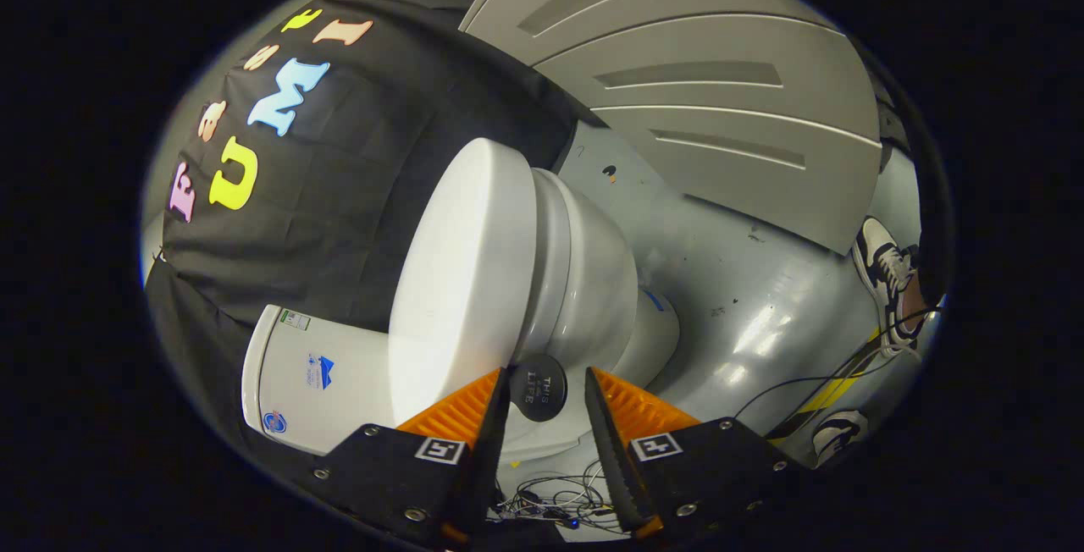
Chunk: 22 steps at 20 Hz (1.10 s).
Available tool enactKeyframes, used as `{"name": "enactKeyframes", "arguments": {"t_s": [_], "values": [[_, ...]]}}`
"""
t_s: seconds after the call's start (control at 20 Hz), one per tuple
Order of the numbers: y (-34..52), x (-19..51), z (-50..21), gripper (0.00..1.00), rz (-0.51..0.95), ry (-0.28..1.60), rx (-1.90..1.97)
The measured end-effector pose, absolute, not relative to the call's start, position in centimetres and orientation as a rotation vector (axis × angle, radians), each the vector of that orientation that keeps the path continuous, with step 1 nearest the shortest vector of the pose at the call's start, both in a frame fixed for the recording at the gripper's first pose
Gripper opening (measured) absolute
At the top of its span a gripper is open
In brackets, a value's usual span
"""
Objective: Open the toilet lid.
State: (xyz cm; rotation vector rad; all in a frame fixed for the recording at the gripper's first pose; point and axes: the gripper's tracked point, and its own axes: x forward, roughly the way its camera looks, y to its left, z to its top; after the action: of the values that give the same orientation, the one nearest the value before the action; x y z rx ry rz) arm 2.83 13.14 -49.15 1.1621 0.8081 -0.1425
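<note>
Grey floor (pixel 762 315), toilet lid (pixel 461 273) beyond parted fingers (pixel 610 442).

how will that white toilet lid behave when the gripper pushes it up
The toilet lid looks rigid and glossy, so fingers may slip on it. It probably swings on a hinge near the tank rather than sliding. The gripper is open at its rim.
</note>
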Motion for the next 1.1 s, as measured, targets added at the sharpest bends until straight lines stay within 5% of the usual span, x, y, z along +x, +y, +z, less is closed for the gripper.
{"name": "enactKeyframes", "arguments": {"t_s": [0.2, 0.8, 1.1], "values": [[13.4, 3.5, -49.1, 0.36, -0.14, 0.792, 1.144], [13.1, 3.7, -47.8, 0.01, -0.192, 0.761, 1.247], [13.0, 3.7, -46.3, 0.0, -0.198, 0.749, 1.132]]}}
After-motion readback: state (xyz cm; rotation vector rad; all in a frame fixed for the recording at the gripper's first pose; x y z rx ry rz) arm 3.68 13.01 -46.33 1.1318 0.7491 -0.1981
